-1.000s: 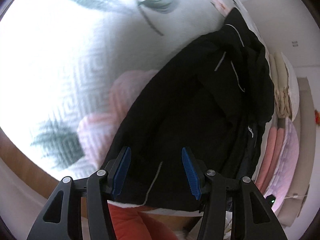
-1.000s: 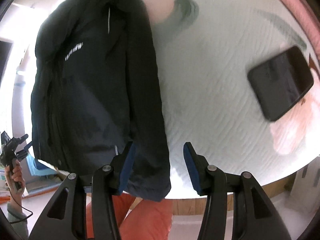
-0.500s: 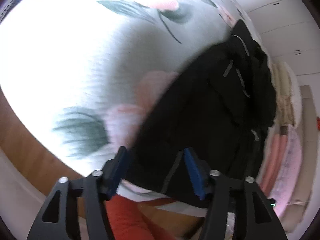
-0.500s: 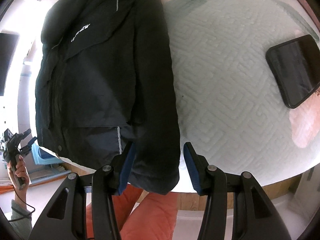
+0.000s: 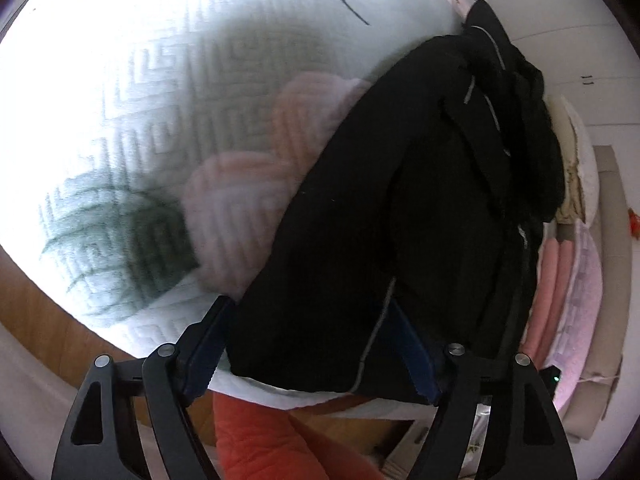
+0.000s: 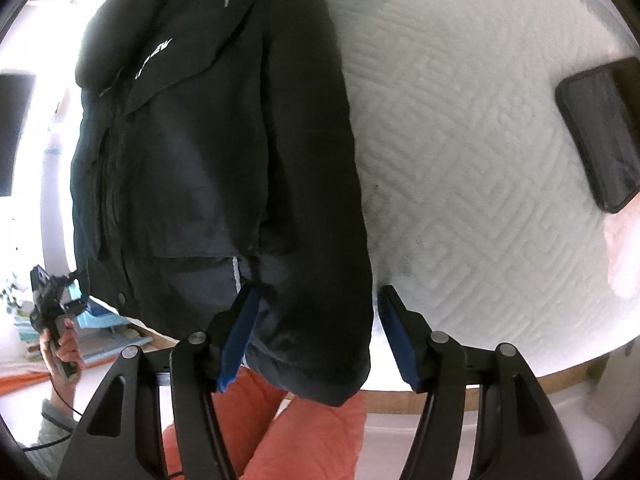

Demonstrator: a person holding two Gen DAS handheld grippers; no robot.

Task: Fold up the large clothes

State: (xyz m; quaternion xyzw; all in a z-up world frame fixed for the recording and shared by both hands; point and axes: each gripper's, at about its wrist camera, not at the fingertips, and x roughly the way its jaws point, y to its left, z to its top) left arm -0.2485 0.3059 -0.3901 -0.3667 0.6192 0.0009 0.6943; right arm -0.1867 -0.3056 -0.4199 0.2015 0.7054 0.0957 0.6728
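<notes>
A large black jacket (image 5: 400, 208) lies on a white quilted bedspread (image 5: 160, 92) with pink flowers and green leaves; its hem hangs over the bed's near edge. My left gripper (image 5: 316, 344) is open, its jaws on either side of the jacket's lower left hem and sleeve end. In the right wrist view the same jacket (image 6: 208, 140) shows white chest lettering and a pocket flap. My right gripper (image 6: 316, 336) is open, its jaws astride the right sleeve cuff (image 6: 316, 352) at the bed edge.
A black phone (image 6: 600, 132) lies on the bedspread at the right. Folded pink and cream bedding (image 5: 568, 280) is stacked beyond the jacket. The bed's wooden edge (image 6: 480, 396) runs below. The person's orange trousers (image 5: 260, 440) are under both grippers.
Both grippers have moved forward and lower onto the jacket's hem; the fabric now sits between the open jaws on each side. The jacket has not visibly shifted.
</notes>
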